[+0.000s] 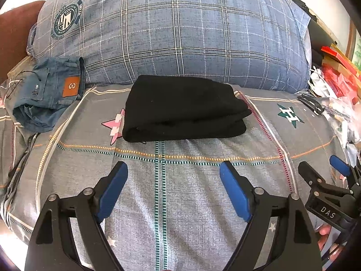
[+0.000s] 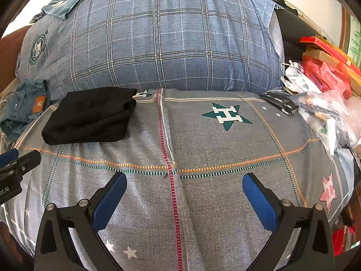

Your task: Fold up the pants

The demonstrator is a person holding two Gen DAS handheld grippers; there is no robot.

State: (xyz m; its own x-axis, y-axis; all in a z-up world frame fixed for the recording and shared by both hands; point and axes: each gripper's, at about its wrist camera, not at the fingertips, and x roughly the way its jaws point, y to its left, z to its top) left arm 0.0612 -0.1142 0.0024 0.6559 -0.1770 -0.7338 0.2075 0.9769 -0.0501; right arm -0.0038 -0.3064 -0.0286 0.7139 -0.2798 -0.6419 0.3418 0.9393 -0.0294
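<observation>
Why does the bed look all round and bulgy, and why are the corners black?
Both wrist views use a fisheye lens, which bends the bedsheet and plaid quilt into a dome and leaves dark corners. In the left wrist view the black pants are too dark to show folds clearly; both views wash out white at the top.

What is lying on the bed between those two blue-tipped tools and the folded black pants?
Nothing visible. Only bare bedspread lies between the left tool and the black pants, and between the right tool and them. The jeans lie off to the left, apart from the pants. Both tools are open and empty.
</observation>
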